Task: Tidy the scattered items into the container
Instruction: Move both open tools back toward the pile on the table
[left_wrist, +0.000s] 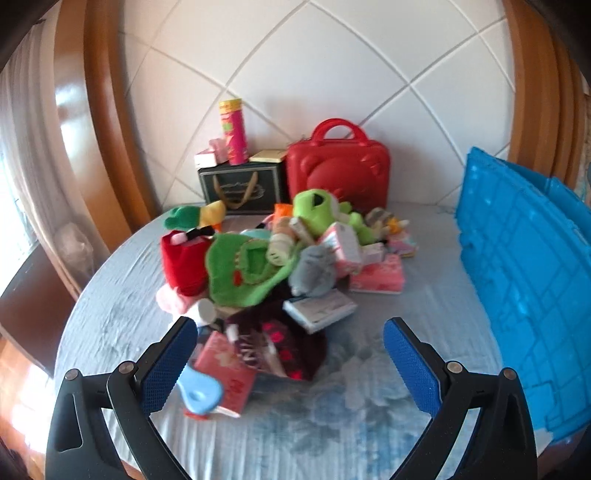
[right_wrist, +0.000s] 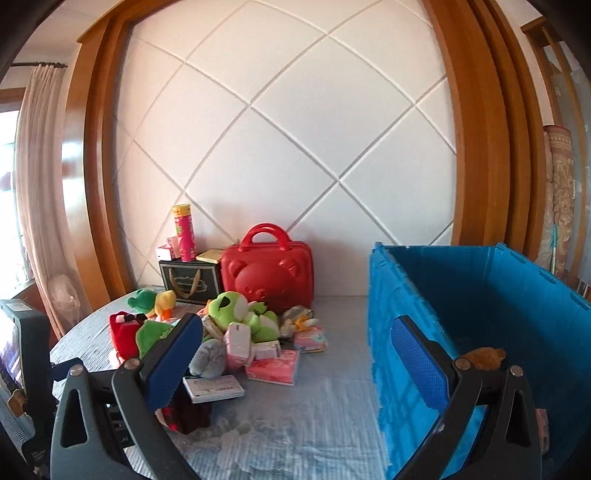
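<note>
A heap of toys and boxes lies on the blue-grey bedsheet (left_wrist: 110, 317): a green frog plush (left_wrist: 317, 208), a green cloth bib (left_wrist: 247, 269), a grey plush (left_wrist: 314, 271), a pink tissue pack (left_wrist: 376, 278), a white box (left_wrist: 319, 308) and a dark spotted cloth (left_wrist: 284, 347). My left gripper (left_wrist: 291, 343) is open just above the heap's near end, nothing between its fingers. The big blue crate (right_wrist: 480, 314) stands at the right; a brown plush (right_wrist: 485, 356) lies inside. My right gripper (right_wrist: 295, 343) hangs open beside the crate's left wall, empty.
A red bear-face case (left_wrist: 338, 168), a dark gift bag (left_wrist: 240, 190) and a pink tube (left_wrist: 234, 131) stand against the white padded headboard (right_wrist: 288, 147). A curtain (right_wrist: 37, 177) and wooden frame (right_wrist: 92, 166) are at the left. Part of the left gripper's body (right_wrist: 26, 369) shows at the far left.
</note>
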